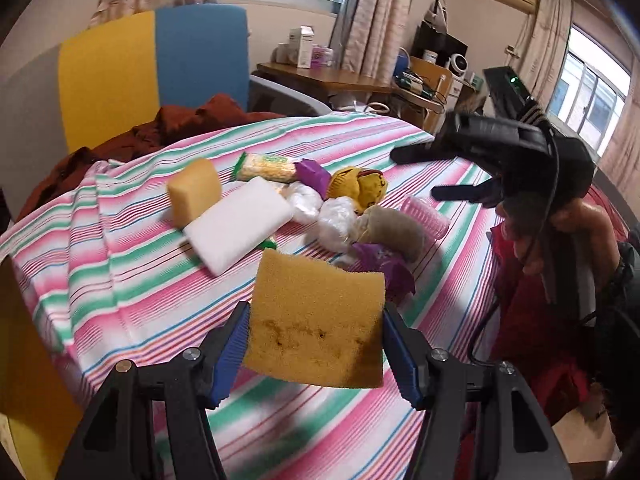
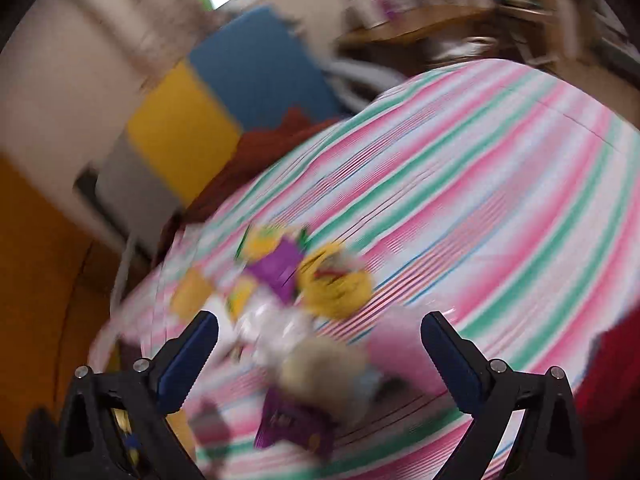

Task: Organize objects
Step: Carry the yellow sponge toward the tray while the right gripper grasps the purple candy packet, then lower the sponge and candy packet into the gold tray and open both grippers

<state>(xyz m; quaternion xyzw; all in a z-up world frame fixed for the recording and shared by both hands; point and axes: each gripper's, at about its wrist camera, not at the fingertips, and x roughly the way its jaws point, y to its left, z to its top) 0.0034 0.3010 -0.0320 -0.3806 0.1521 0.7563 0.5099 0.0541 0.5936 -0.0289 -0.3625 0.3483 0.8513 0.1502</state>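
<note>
My left gripper (image 1: 316, 340) is shut on a yellow sponge (image 1: 316, 324) and holds it above the striped cloth (image 1: 120, 280). Beyond it lies a pile: a second yellow sponge (image 1: 195, 192), a white foam block (image 1: 238, 224), a corn snack packet (image 1: 266, 168), purple wrappers (image 1: 314, 176), a yellow plush toy (image 1: 358, 186), clear bags (image 1: 336, 220), a beige roll (image 1: 394, 232) and a pink hair roller (image 1: 426, 216). My right gripper (image 2: 320, 340) is open and empty above the pile, also seen in the left wrist view (image 1: 436, 172). The right wrist view is blurred.
A yellow and blue headboard (image 1: 152, 68) stands behind the bed, with a rust-brown cloth (image 1: 160, 136) at its foot. A wooden desk (image 1: 320, 76) with boxes is at the back. A person in red (image 1: 536, 320) is at the right edge.
</note>
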